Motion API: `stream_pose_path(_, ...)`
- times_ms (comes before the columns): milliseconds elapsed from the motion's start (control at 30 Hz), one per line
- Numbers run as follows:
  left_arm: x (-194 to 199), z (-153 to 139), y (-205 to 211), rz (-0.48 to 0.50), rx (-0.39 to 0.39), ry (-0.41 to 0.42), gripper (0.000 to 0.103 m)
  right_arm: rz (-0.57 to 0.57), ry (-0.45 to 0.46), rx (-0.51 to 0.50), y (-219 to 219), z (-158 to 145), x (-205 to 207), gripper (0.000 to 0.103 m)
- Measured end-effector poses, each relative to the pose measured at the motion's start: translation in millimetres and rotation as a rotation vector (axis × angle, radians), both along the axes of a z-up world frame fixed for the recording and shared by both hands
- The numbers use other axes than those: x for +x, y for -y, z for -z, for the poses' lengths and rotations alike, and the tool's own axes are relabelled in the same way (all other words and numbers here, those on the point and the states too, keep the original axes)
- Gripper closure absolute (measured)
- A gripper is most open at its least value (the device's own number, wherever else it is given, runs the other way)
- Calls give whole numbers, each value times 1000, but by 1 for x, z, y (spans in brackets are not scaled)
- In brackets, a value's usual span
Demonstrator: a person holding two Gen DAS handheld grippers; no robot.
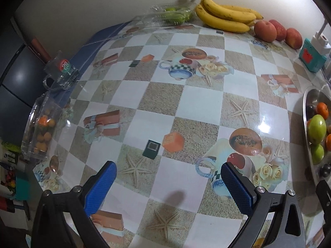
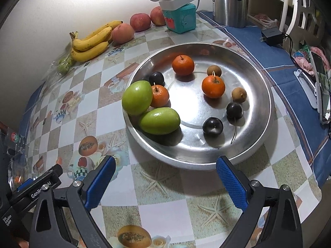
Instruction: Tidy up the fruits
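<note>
A steel tray point(image 2: 260, 95) holds two green fruits point(image 2: 137, 97), three oranges point(image 2: 183, 65), three dark plums point(image 2: 212, 127) and two small brown fruits point(image 2: 239, 95). My right gripper point(image 2: 165, 177) is open and empty, just in front of the tray's near rim. My left gripper point(image 1: 168, 175) is open and empty over the checked tablecloth; the tray point(image 1: 306, 103) shows at its right edge. Bananas point(image 1: 225, 14) and three red apples point(image 1: 265, 31) lie by the far wall, also in the right wrist view: bananas point(image 2: 91, 43), apples point(image 2: 140, 21).
A clear box of small orange fruits point(image 1: 41, 128) and a glass mug point(image 1: 62, 72) stand at the table's left edge. A bag of green fruits point(image 1: 175, 15) lies by the bananas. A teal box with power strip point(image 2: 180, 18), kettle point(image 2: 229, 2) and charger point(image 2: 272, 35) stand behind the tray.
</note>
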State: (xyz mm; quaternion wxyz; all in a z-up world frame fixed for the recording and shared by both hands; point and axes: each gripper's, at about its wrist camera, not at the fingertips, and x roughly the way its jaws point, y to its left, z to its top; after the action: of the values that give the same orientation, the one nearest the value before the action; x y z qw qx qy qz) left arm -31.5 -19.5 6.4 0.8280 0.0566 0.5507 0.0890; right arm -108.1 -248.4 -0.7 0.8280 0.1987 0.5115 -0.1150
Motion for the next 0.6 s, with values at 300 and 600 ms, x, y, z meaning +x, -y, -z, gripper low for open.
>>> stream_pose_path(300,-17,-24,-1,46,-5,58,1,18,32,-23,-1,-14,-10,5)
stream_pose_path(600,-22,-34,-7,50,-34,79,1,15,49,-33,-4,-19,-11,5)
